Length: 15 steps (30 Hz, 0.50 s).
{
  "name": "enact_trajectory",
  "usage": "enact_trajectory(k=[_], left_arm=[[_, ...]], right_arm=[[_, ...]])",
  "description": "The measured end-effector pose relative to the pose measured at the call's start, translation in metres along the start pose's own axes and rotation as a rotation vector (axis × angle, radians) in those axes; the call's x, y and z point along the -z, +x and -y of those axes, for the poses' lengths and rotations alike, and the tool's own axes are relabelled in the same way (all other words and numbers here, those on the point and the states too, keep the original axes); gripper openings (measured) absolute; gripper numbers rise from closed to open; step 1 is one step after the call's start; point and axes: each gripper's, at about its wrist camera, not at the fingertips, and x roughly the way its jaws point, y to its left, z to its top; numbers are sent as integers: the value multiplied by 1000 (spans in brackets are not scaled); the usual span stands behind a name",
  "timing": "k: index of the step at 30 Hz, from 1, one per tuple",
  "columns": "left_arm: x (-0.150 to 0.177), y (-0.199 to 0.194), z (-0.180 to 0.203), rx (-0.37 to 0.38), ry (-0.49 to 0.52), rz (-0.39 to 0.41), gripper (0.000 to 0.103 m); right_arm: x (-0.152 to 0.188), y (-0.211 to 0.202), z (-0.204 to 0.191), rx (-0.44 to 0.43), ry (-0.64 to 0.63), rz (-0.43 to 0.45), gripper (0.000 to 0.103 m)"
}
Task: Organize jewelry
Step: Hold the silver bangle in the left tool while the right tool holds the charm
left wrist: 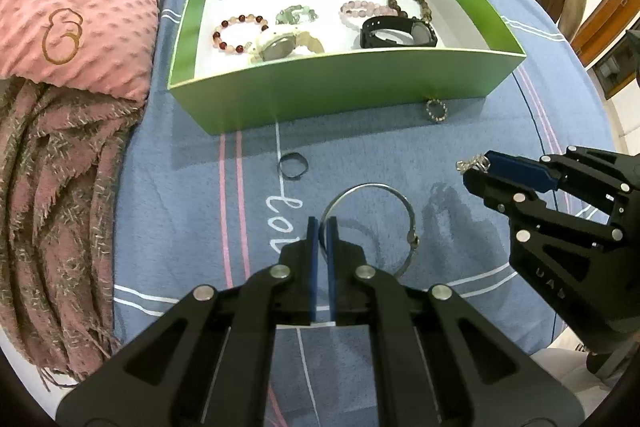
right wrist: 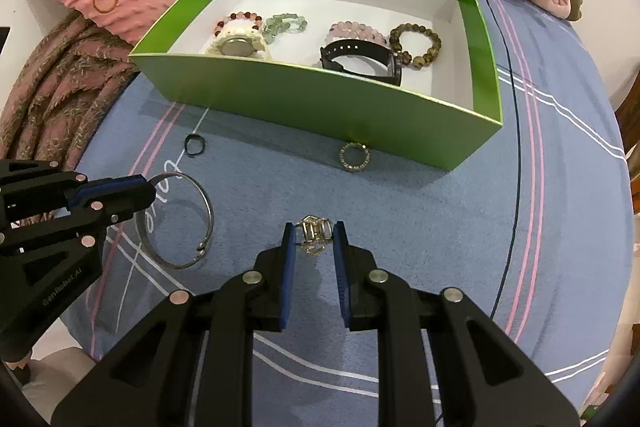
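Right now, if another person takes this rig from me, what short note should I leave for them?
Left gripper: shut on the silver bangle.
Right gripper: shut on a small gold ring.
Done: two watches and four bead bracelets lie in the green box.
Left: both held pieces, the dark ring on the blue cover, and the beaded ring by the box's front wall.

Gold ring point(right wrist: 315, 235) in right claw point(right wrist: 314, 237)

Counted: one box point(left wrist: 344, 95); four bead bracelets point(left wrist: 240, 33) and two watches point(left wrist: 398, 33) inside; one bangle point(left wrist: 404, 203); three rings point(left wrist: 293, 167); two grippers point(left wrist: 322, 227).
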Motion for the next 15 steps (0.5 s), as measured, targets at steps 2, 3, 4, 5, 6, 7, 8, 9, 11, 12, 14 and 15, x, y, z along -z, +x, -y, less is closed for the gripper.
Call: enact_trajectory(k=[2, 3, 4, 5, 6, 7, 8, 9, 11, 12, 14, 15], left_arm=[[0, -2, -1, -3, -2, 4, 4], [0, -3, -2, -4, -4, 6, 4], [0, -3, -2, -5, -5, 7, 4], [0, -4, -2, -5, -7, 9, 4], [0, -5, -3, -5, -8, 10, 4], [0, -6, -3, -5, -9, 13, 4], [-1, -7, -3, -5, -9, 16, 4], [-1, -8, -3, -4, -8, 19, 4], [-1, -10, -3, -3, -7, 23, 4], [-2, -10, -3, -3, -6, 24, 4], [-1, -10, -3, -3, -6, 23, 4], [-1, -10, -3, -3, -6, 22, 4]], right_arm=[[1, 0, -1, 8, -5, 1, 19], [1, -1, -1, 9, -6, 1, 19], [1, -1, -2, 11, -8, 2, 19], [1, -1, -2, 16, -10, 3, 19], [1, -2, -3, 19, -12, 4, 19], [1, -2, -3, 20, -14, 5, 19], [0, -3, -3, 19, -14, 7, 19], [0, -3, -3, 20, -15, 8, 19], [0, -3, -3, 20, -16, 8, 19], [0, -3, -3, 20, -16, 8, 19], [1, -3, -3, 20, -15, 7, 19], [1, -3, -3, 20, -14, 7, 19]])
